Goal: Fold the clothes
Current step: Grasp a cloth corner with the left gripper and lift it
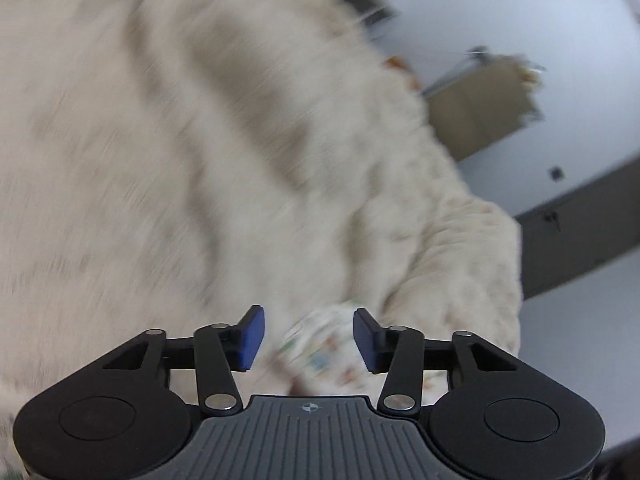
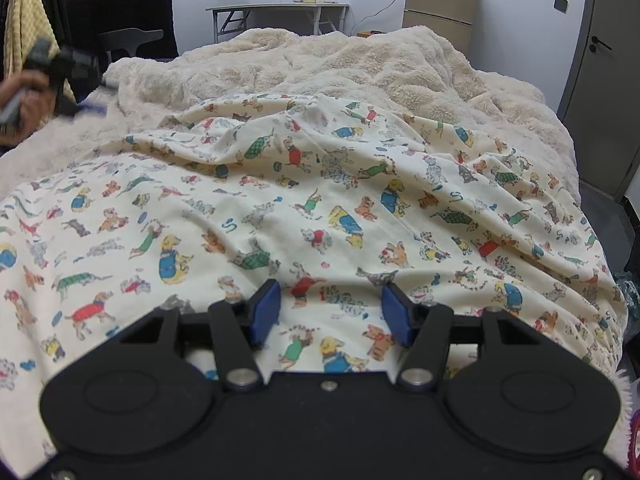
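Note:
A cream garment printed with small coloured dogs (image 2: 304, 216) lies spread and wrinkled over a fluffy cream blanket (image 2: 328, 64) on a bed. My right gripper (image 2: 331, 312) is open and empty, just above the garment's near part. My left gripper (image 1: 309, 340) is open, with a bunched bit of the printed garment (image 1: 324, 352) between its blue pads, not clamped. The left wrist view is blurred and tilted, filled mostly by the blanket (image 1: 160, 140). The left gripper also shows in the right wrist view (image 2: 68, 72), held in a hand at the far left of the bed.
A grey table (image 2: 280, 10) and a tan fridge (image 2: 440, 0) stand against the back wall. A grey door (image 2: 600, 60) is at the right. Dark clothes and a yellow towel (image 2: 24, 20) hang at the left. The bed's right edge drops to a dark floor.

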Demonstrator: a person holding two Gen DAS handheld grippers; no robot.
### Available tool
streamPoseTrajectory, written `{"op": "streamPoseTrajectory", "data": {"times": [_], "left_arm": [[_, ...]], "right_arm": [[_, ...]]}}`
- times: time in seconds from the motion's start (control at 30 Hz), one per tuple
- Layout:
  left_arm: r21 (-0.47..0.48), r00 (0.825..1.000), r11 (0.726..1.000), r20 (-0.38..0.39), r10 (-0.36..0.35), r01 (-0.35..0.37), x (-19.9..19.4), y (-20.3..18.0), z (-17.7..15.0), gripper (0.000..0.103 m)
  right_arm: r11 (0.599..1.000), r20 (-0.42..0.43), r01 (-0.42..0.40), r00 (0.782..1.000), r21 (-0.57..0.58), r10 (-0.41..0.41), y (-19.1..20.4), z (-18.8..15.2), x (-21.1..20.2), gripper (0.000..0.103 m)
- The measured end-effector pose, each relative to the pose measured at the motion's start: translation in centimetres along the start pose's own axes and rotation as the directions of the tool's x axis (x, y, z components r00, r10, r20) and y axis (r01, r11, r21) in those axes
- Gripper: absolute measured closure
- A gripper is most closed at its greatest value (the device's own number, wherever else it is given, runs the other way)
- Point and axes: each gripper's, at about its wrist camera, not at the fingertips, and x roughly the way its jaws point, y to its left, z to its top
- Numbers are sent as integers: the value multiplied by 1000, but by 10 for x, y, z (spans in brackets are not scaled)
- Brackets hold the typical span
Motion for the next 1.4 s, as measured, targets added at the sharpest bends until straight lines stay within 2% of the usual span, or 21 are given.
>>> {"op": "streamPoseTrajectory", "data": {"times": [0.1,0.23,0.27,0.3,0.33,0.43,0.53,0.6,0.67,0.7,0.73,0.77,0.83,0.87,0.9,0.93,0.97,1.03,1.13,1.27,1.4], "left_arm": [[-122,995,990,-70,-75,66,22,22,-6,41],[-152,983,986,-159,-91,67,73,11,-27,41],[-148,980,987,-177,-86,60,85,5,-34,45],[-138,982,989,-169,-81,57,89,-2,-39,73],[-118,987,992,-147,-64,46,95,-14,-42,103],[-33,1000,999,-3,-18,18,86,-48,-41,103],[25,984,998,164,-62,59,47,-83,-14,103],[84,946,990,293,-137,117,1,-121,13,103],[197,884,972,424,-199,125,-47,-164,33,103],[228,861,966,460,-218,123,-61,-174,37,103],[276,821,954,513,-250,118,-83,-191,42,103],[288,809,950,527,-260,118,-88,-195,43,103],[305,768,948,586,-259,87,-109,-203,46,103],[280,768,960,608,-203,32,-110,-202,46,100],[260,778,965,611,-145,-24,-106,-198,47,79],[232,794,965,606,-49,-118,-98,-191,49,38],[219,811,960,585,14,-174,-88,-184,52,27],[192,859,942,490,151,-275,-58,-145,58,29],[93,889,948,385,247,-303,-35,-80,58,29],[-40,920,961,279,275,-275,-37,-10,51,29],[-88,960,975,180,215,-202,-38,30,43,29]], "right_arm": [[1000,-1,3,1000,-2,-3,1,0,0,48],[1000,-1,4,1000,-4,-4,1,0,0,47],[1000,-1,4,1000,-4,-4,1,0,0,47],[1000,-1,3,1000,-3,-3,0,0,0,47],[1000,-1,3,1000,-3,-3,0,0,0,47],[1000,-1,3,1000,-4,-3,1,0,0,47],[1000,1,3,1000,-3,-3,1,-1,0,47],[1000,3,3,1000,-3,-3,1,-1,0,47],[1000,4,4,1000,-5,-4,1,-1,0,47],[1000,4,5,1000,-6,-5,1,-1,0,47],[1000,5,6,1000,-8,-6,1,-1,0,47],[1000,6,7,1000,-10,-7,1,-1,0,47],[1000,7,7,1000,-11,-7,1,-2,0,47],[1000,8,7,1000,-10,-7,1,-2,0,47],[1000,8,7,1000,-10,-7,1,-2,0,47],[1000,8,7,1000,-9,-6,0,-2,0,47],[1000,8,7,1000,-9,-7,0,-2,0,47],[1000,8,8,1000,-10,-8,1,-2,1,47],[1000,7,9,1000,-12,-9,1,-1,1,47],[1000,4,14,1000,-17,-14,2,-1,1,47],[1000,2,17,1000,-19,-17,2,-1,1,47]]}}
